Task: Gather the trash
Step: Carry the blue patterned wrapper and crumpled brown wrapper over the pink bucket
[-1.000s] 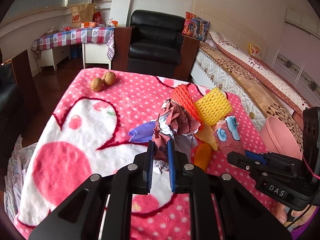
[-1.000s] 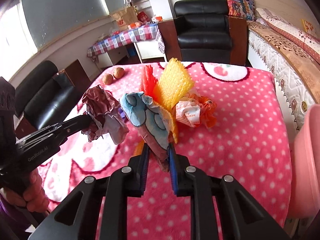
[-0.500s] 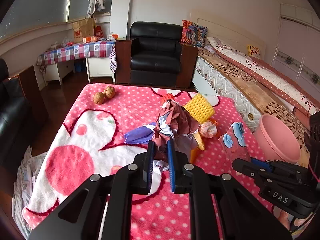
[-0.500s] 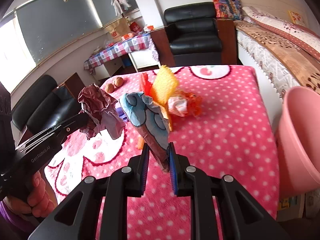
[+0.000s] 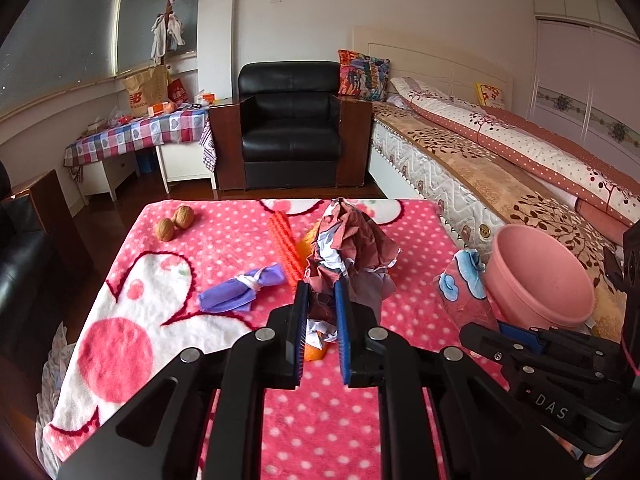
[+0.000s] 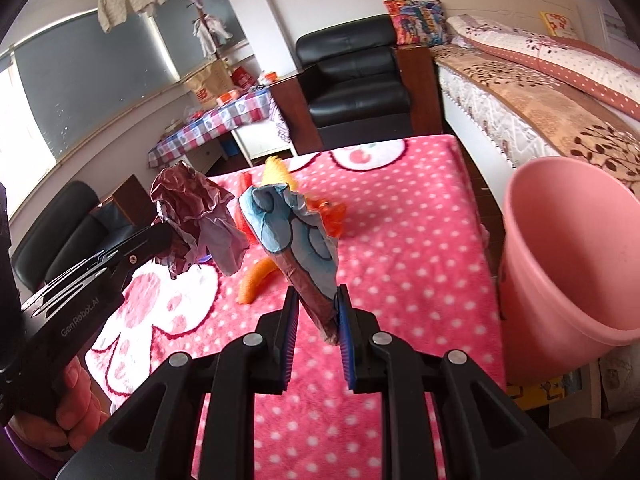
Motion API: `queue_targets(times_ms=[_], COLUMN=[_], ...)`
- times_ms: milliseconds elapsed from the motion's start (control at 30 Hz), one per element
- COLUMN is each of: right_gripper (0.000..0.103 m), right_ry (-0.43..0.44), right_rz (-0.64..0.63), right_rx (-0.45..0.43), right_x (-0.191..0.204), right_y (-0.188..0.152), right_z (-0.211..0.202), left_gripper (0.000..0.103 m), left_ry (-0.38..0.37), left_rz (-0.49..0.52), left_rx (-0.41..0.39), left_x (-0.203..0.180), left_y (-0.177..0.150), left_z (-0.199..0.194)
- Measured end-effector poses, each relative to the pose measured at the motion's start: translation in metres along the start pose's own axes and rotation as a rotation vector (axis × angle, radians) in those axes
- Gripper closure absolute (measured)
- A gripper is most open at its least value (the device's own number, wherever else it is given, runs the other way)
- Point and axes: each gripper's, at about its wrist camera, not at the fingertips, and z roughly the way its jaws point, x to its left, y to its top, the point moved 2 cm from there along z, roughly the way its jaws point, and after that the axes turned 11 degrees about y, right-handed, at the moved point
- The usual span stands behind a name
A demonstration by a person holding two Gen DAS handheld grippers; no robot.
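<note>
Two jaws clamped, left gripper [image 5: 320, 312] on crumpled paper [image 5: 352, 248], right gripper [image 6: 316, 320] on blue-patterned wrapper [image 6: 296, 236] beside pink bin [image 6: 568, 248].

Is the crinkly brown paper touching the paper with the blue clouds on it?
Apart. The right wrist view shows pink blanket in the gap between the crumpled brown paper in the left gripper and the cloud-print wrapper in the right gripper.

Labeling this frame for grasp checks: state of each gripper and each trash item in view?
left gripper: shut on crumpled maroon paper, lifted.
right gripper: shut on blue-patterned wrapper, lifted.
pink bin: upright, open, beside the table.
purple wrapper: lying on blanket, untouched.
orange foam net: lying on blanket.
two walnuts: resting at far corner, touching.
</note>
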Motion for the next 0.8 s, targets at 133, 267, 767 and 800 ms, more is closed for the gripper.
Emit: queue_targets(times_ms=[133, 267, 767, 800], right_gripper=[0.085, 0.085, 0.085, 0.085], right_ry=[-0.024, -0.054, -0.167, -0.176], right_rz=[0.011, 0.025, 0.143, 0.151], right_rx=[-0.017, -0.037, -0.124, -0.131], right_x=[-0.010, -0.022, -0.086, -0.091], right_y=[0.001, 0.003, 0.015, 0.016], right_z=[-0.008, -0.017, -0.058, -0.061], left_gripper=[0.090, 0.090, 0.090, 0.090], left_ry=[-0.013, -0.028, -0.124, -0.133], left_rz=[0.013, 0.030, 0.117, 0.122], left_rx=[-0.001, -0.004, -0.026, -0.027], left_x=[-0.013, -0.029, -0.098, -0.104], left_y=[0.002, 0.005, 0.020, 0.021], left_z=[0.003, 0.006, 0.012, 0.012])
